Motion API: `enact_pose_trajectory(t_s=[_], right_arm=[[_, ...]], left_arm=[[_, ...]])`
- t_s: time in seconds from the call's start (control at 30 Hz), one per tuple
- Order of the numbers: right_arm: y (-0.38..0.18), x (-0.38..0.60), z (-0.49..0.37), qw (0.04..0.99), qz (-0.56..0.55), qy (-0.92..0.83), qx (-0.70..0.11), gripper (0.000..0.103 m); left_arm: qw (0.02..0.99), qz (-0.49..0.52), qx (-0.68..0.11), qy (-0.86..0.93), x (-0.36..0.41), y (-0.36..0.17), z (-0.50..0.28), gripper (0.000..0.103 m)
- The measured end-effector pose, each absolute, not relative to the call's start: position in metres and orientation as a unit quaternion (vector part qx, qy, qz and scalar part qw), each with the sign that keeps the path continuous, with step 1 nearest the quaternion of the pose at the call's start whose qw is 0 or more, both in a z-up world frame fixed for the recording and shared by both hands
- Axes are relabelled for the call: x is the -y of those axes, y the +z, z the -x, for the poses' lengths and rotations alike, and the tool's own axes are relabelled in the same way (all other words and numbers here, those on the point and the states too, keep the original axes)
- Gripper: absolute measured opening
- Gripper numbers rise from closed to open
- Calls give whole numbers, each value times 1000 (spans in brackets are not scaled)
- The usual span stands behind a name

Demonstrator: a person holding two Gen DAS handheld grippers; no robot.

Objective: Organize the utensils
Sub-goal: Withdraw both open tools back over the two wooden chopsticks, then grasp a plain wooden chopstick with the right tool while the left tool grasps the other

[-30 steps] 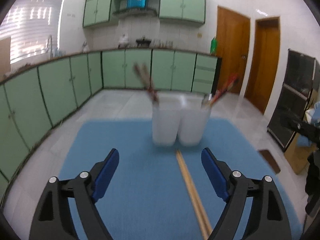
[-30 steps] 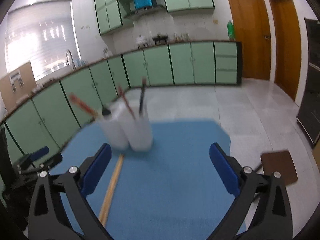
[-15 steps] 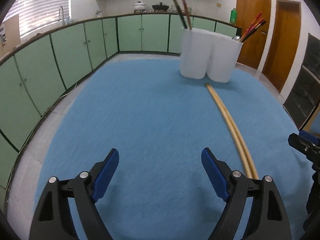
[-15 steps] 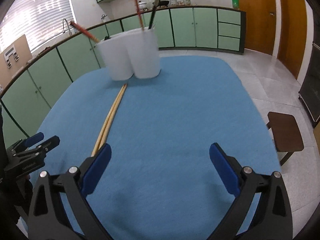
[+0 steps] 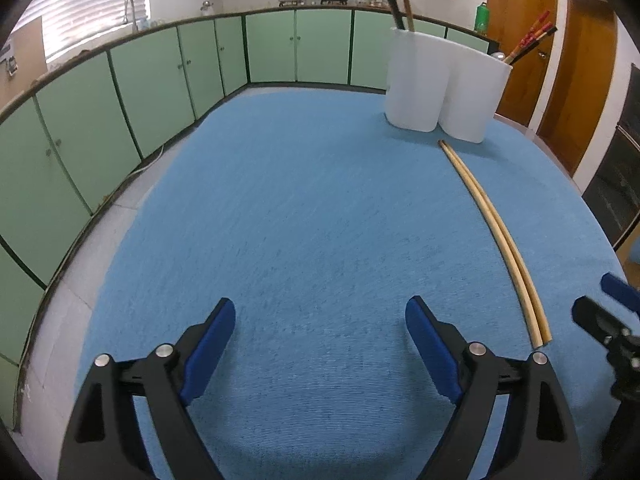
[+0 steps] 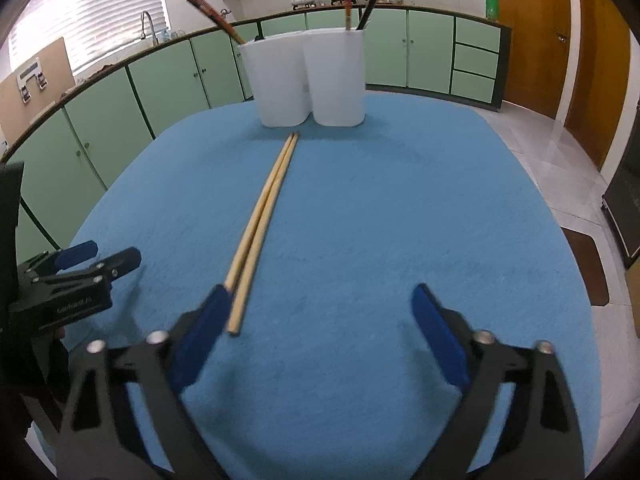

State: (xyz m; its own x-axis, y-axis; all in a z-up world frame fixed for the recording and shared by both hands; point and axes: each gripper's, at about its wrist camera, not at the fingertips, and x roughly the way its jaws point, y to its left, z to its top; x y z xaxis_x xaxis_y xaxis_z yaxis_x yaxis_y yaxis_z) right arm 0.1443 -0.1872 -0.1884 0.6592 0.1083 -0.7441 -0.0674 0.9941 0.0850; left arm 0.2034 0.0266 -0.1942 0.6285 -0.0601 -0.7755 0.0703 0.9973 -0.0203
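A pair of pale wooden chopsticks (image 6: 264,216) lies side by side on the blue tablecloth (image 6: 360,220), its far tips near a white two-cup holder (image 6: 308,76) with red and dark chopsticks standing in it. My right gripper (image 6: 320,312) hovers over the pair's near end; its jaws are closing, the near tips just inside the left finger, no pad pressing them. My left gripper (image 5: 320,320) is open over bare cloth, left of the chopsticks (image 5: 496,232). The holder (image 5: 444,84) stands far right in that view, where the right gripper (image 5: 608,312) shows at the edge.
The table is oval with floor all around. Green kitchen cabinets (image 5: 120,92) line the far wall and left side. Wooden doors (image 6: 532,32) stand at the right. A small brown stool (image 6: 584,264) sits on the floor right of the table.
Both grippers have dropped toward the table and tilted down. The right one has moved left over the near end of the chopsticks, and its jaws have narrowed.
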Motion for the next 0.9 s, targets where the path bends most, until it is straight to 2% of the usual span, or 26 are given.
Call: enact_pose_trajectory(t_s=[0.27,0.53,0.7,0.8,0.87,0.9], right_arm=[[-196,173,-142,902,-17,59,-428,58],[-197,162,-141,898,-3,71,-434,46],[-198,152,-142,897,20,72,-437,35],[-198,150,-142,896,21,81,-437,20],[-198,150,-144,895,16,88,-438,7],[-198,151,-144,894,13,91,-438,7]], left_arm=[[900,0,-435,-33,-34,-197,-203,85],[901,8,-433,-28,-43,-196,-200,86],[901,7,-434,-27,-41,-197,-202,86],[901,3,-432,-27,-39,-196,-201,86],[902,1,-432,-27,-38,-196,-201,87],[902,0,-432,-27,-37,-196,-200,87]])
